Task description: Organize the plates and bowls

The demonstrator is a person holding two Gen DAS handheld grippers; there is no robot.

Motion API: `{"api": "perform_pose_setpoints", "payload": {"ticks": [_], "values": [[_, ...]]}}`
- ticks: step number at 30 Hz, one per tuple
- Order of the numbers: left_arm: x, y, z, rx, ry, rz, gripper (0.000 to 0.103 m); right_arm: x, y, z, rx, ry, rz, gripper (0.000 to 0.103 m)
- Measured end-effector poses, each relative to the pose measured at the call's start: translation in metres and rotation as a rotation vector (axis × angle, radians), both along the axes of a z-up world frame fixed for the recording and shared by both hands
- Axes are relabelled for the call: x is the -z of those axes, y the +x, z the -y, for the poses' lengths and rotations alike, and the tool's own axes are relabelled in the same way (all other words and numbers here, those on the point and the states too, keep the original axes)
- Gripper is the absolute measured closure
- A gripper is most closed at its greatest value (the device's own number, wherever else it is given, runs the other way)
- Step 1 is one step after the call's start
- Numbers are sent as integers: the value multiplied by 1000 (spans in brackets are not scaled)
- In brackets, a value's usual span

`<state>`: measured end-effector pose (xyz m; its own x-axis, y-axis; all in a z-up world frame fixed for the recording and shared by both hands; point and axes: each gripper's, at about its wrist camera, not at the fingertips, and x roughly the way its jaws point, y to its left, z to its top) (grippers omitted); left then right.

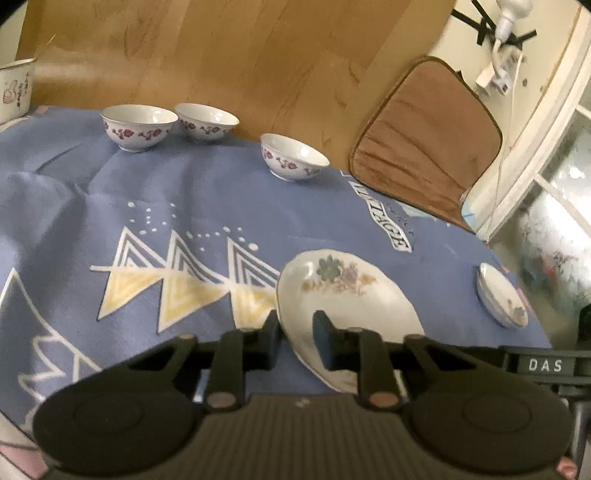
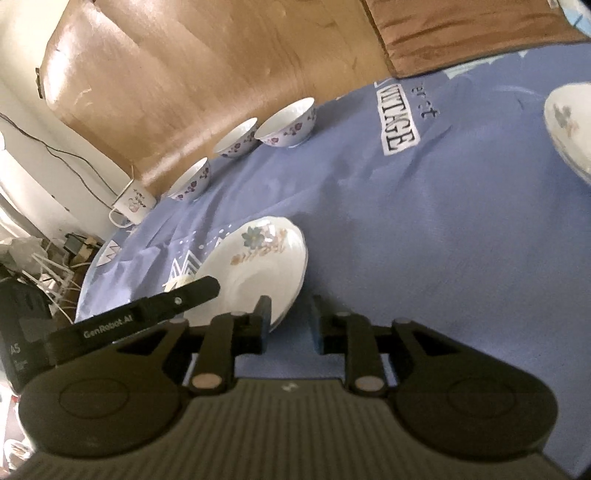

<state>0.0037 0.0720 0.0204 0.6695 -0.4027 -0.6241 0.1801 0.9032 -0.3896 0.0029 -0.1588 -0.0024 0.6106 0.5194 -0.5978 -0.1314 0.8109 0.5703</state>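
Note:
A white floral plate [image 1: 343,295] is tilted above the blue cloth [image 1: 184,192], and my left gripper [image 1: 297,332] is shut on its near rim, one finger under it and one on its inner face. In the right wrist view the same plate [image 2: 258,266] has a left gripper finger [image 2: 177,301] across its left edge. My right gripper [image 2: 290,317] stands open, with the plate's rim just inside its left finger and cloth showing in the gap. A second floral plate [image 1: 502,299] [image 2: 572,125] lies further off. Three red-flowered bowls [image 1: 138,127] [image 1: 207,122] [image 1: 293,157] line the cloth's far edge.
An enamel mug [image 1: 14,90] [image 2: 133,203] stands at the cloth's far corner. A brown cushion [image 1: 424,136] [image 2: 461,29] lies on the wooden floor [image 1: 240,55] beyond the cloth. Cables and clutter [image 2: 44,251] sit by the wall.

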Motion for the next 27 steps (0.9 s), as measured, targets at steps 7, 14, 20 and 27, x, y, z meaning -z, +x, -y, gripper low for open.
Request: {"api": "perform_pose_setpoints", "payload": {"ticks": [7,14,20,27], "values": [[-5,-12,28,39,75,15,83,4,-11,12,-4,44,-1,77],[-5,-14,68,131,99,9,82,3,-33,36,48,-15,58,78],[-8,-23,113,281,133,21,82,8,-68,74,112,-36,100,78],[-19,-25,149,371,142,47,82,8,-99,97,168,-76,159,78]]}}
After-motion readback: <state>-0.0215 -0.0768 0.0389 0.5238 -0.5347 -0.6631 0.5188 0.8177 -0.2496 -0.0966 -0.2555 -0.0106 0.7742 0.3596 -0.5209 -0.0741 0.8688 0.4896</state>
